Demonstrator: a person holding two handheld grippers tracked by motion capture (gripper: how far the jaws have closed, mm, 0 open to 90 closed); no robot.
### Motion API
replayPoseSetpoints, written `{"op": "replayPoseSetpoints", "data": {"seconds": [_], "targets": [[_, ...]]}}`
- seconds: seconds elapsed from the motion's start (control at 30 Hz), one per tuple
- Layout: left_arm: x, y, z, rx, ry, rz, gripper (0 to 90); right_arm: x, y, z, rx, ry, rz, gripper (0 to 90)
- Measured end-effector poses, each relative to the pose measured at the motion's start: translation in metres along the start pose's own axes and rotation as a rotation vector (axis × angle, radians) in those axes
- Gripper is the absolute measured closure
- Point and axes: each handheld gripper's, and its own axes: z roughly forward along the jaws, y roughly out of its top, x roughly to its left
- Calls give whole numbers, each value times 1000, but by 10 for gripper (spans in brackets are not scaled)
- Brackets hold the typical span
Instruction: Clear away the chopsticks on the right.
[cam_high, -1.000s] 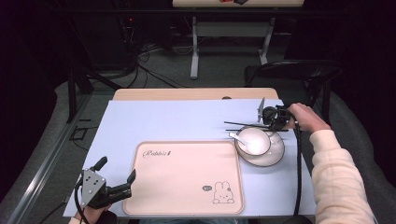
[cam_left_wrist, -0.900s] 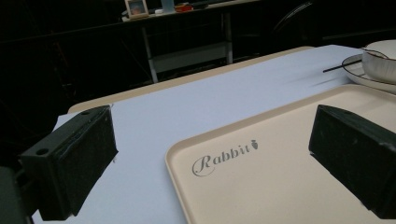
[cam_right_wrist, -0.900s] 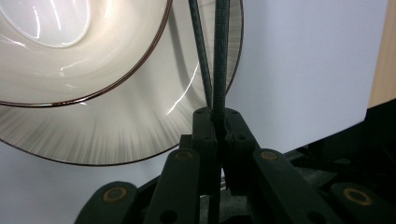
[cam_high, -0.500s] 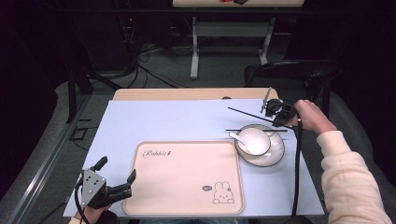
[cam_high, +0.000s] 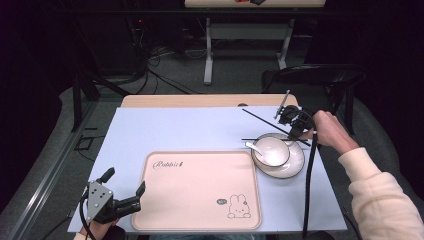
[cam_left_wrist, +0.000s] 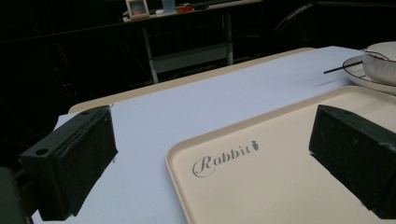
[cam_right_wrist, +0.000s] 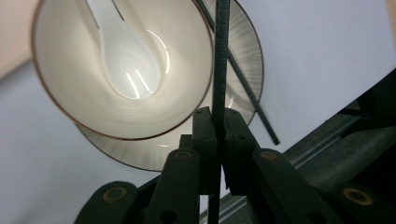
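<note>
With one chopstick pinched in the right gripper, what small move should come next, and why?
Probably carry it left toward the tray. The right gripper is shut on one black chopstick above the bowl; the other chopstick lies across the plate. The left gripper sits open by the tray's corner.

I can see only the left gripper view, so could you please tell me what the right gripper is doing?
Observer: The right gripper is shut on a single black chopstick.
Operator: Thank you. Is the other chopstick in its jaws too?
Observer: No, the second chopstick rests on the plate, clear of the jaws.
Operator: And is anything inside the bowl?
Observer: Yes, a white spoon lies in the bowl.
</note>
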Motion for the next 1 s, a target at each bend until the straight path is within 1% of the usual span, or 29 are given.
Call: {"op": "replayPoseSetpoints", "data": {"seconds": [0.03,0.1,0.13,0.17,0.2,0.23,0.27,0.3,0.33,0.37,0.4,0.43,0.47,0.53,0.57,0.6,0.63,0.67,0.7,0.73,0.77,0.8,0.87,0.93,1.0], "targets": [[0,0,0,1,0,1,5,2,0,-3,-3,-3,6,850],[0,0,0,0,1,-1,5,6,-1,-6,-15,8,44,850],[0,0,0,-3,2,-3,5,13,-1,-11,-19,18,88,850],[0,0,0,-3,2,-4,5,16,-2,-13,-18,21,106,850],[0,0,0,-3,2,-4,5,16,-2,-13,-18,21,106,850],[0,0,0,-3,2,-3,5,19,-2,-15,-27,31,125,850],[0,0,0,-3,1,-3,5,25,-2,-19,-23,47,148,850],[0,0,0,-3,1,-3,5,25,-2,-19,-23,47,148,850],[0,0,0,-4,3,-6,5,33,0,-22,-24,65,169,850],[0,0,0,-4,3,-6,5,36,1,-23,-21,74,188,850],[0,0,0,-5,2,-6,5,41,2,-23,-33,84,177,851],[0,0,0,-5,3,-7,5,41,2,-23,-33,84,177,851],[0,0,-1,-6,3,-6,5,49,5,-23,-40,85,161,851],[0,0,-1,-6,3,-6,5,56,8,-23,-45,94,159,852],[1,0,-1,-7,3,-6,5,61,9,-23,-46,95,146,852],[1,0,-1,-7,4,-7,5,65,10,-23,-53,106,149,852],[1,0,-1,-7,4,-7,5,65,10,-23,-53,106,149,852],[1,0,-1,-8,3,-7,5,73,11,-21,-55,121,151,852],[1,0,-1,-7,3,-6,5,76,11,-20,-54,129,148,852],[1,0,-1,-7,3,-6,5,80,11,-18,-53,135,160,852],[1,0,-1,-7,4,-7,5,83,11,-16,-56,147,157,852],[1,0,-1,-7,3,-6,5,85,11,-15,-62,149,163,852],[1,0,-1,-7,4,-6,5,90,11,-14,-72,168,182,852],[0,0,-1,-7,3,-5,5,91,11,-14,-82,171,183,852],[1,0,-1,-7,3,-5,5,98,12,-10,-89,181,202,852]]}}
